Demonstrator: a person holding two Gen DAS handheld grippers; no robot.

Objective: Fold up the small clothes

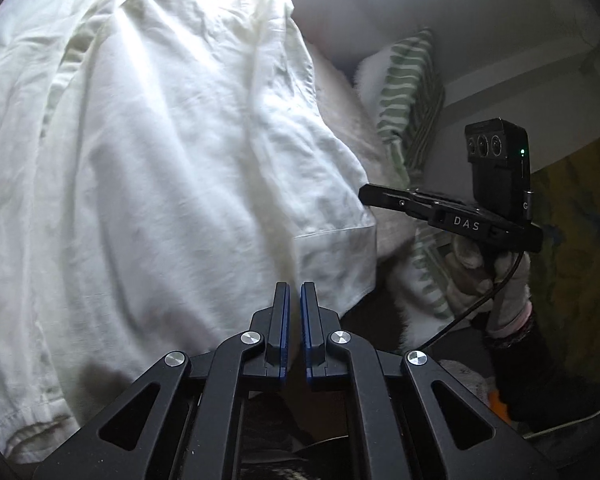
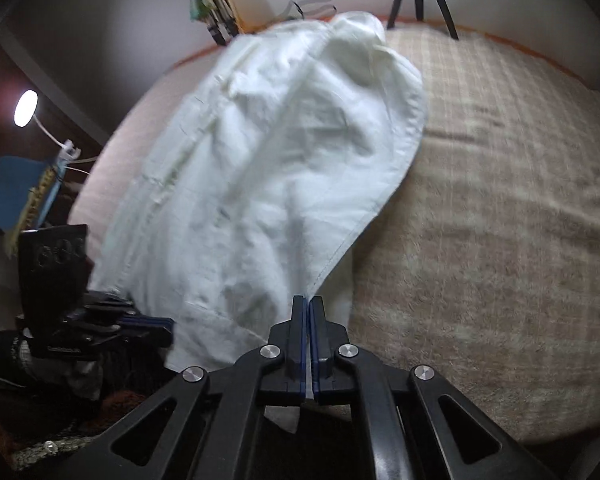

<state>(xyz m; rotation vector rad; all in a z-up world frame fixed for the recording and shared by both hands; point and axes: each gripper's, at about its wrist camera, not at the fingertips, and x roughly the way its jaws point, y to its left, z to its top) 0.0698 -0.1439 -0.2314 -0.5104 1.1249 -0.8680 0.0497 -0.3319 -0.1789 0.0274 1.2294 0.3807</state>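
The right tool (image 2: 309, 304) is pressed together on the hem of the white garment (image 2: 268, 168), pinching cloth at lower centre. The left tool (image 1: 295, 292) sits nearly closed; whether it grips fabric cannot be told. The garment spreads up and left from both, over the checked bed cover (image 2: 500, 208). Folding well likely means carrying the pinched edge across evenly, keeping tension so no creases form.
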